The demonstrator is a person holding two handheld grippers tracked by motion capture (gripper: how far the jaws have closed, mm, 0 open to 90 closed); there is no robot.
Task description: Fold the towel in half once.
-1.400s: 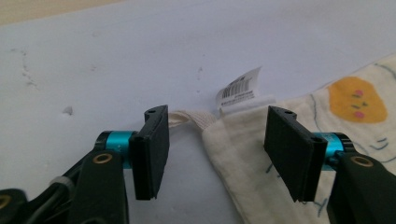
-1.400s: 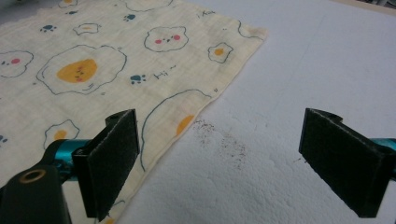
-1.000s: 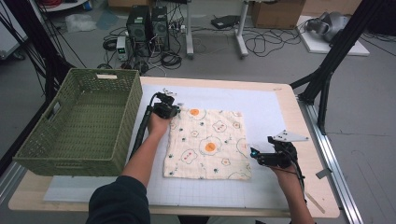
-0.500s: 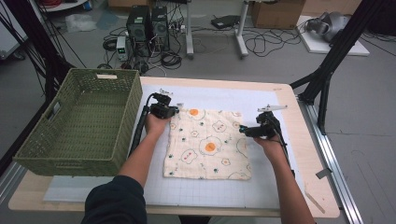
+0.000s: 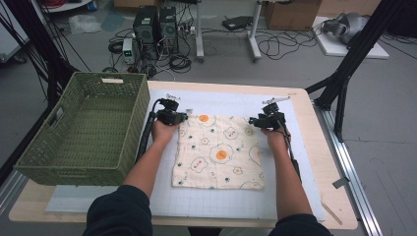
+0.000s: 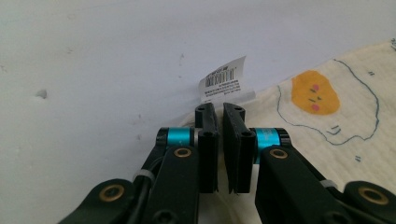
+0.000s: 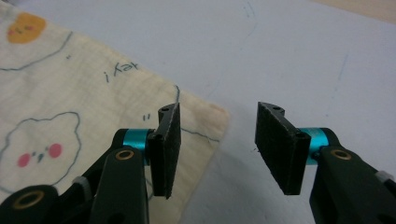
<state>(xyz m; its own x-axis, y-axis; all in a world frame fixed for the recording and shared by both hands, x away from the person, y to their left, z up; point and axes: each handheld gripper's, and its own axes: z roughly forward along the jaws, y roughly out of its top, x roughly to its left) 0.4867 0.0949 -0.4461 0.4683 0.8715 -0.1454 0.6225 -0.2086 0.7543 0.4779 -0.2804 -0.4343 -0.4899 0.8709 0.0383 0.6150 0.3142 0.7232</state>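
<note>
**Right corner may slip the jaws**

The cloth point(image 5: 219, 152) lies flat on the mat point(image 5: 295, 196), beside the basket point(image 5: 83, 128). The left gripper point(image 6: 219, 116) is clamped, apparently on the far-left corner. The right gripper point(image 7: 217, 123) has just been closing, jaws apart, straddling the far-right corner; closing too high would miss it.

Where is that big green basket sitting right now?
In the high view, the green woven plastic basket sits at the table's left edge, just left of the egg-print cloth.
</note>
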